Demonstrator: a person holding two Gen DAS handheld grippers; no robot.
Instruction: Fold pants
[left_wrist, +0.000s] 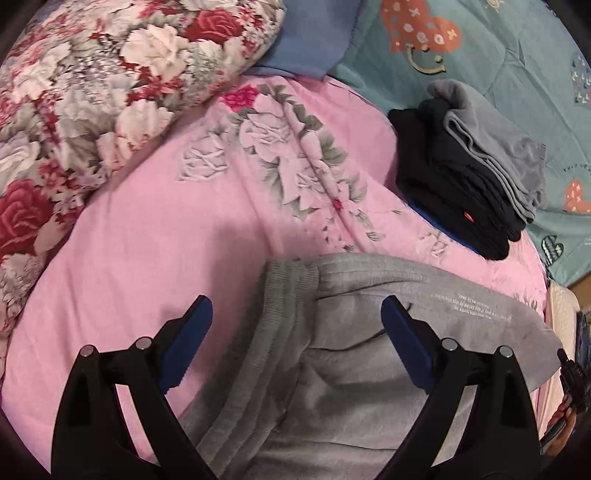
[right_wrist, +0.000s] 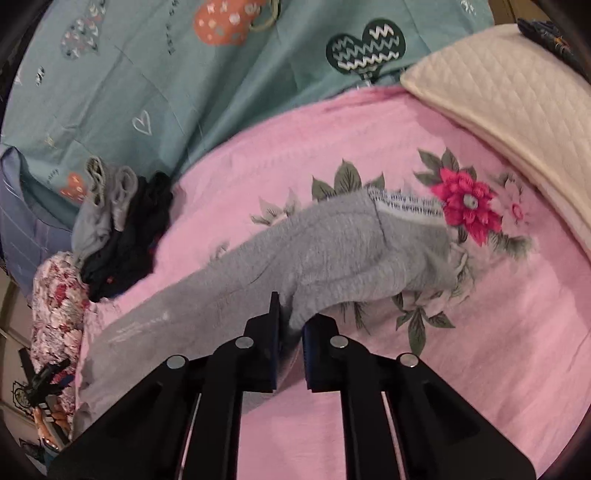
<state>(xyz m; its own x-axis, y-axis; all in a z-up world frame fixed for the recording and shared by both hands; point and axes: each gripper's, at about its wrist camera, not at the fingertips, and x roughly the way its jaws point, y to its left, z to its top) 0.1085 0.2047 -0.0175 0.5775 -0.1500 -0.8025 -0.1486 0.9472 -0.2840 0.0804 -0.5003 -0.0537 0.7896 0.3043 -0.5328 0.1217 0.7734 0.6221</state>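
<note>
Grey pants (right_wrist: 332, 254) lying on pink bedspread (right_wrist: 498, 332). Right gripper (right_wrist: 290, 325) pinching a fabric edge; left gripper (left_wrist: 295, 321) hovering spread over waistband (left_wrist: 280, 314). Advising: keep pinch firm, carrying edge across evenly, avoiding bunching

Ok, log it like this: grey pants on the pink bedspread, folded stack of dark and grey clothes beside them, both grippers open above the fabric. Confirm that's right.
One thing is off: only the left gripper is open, above the grey pants on the pink bedspread. The right wrist view shows the right gripper shut on the pants. The folded stack is as you said.
</note>
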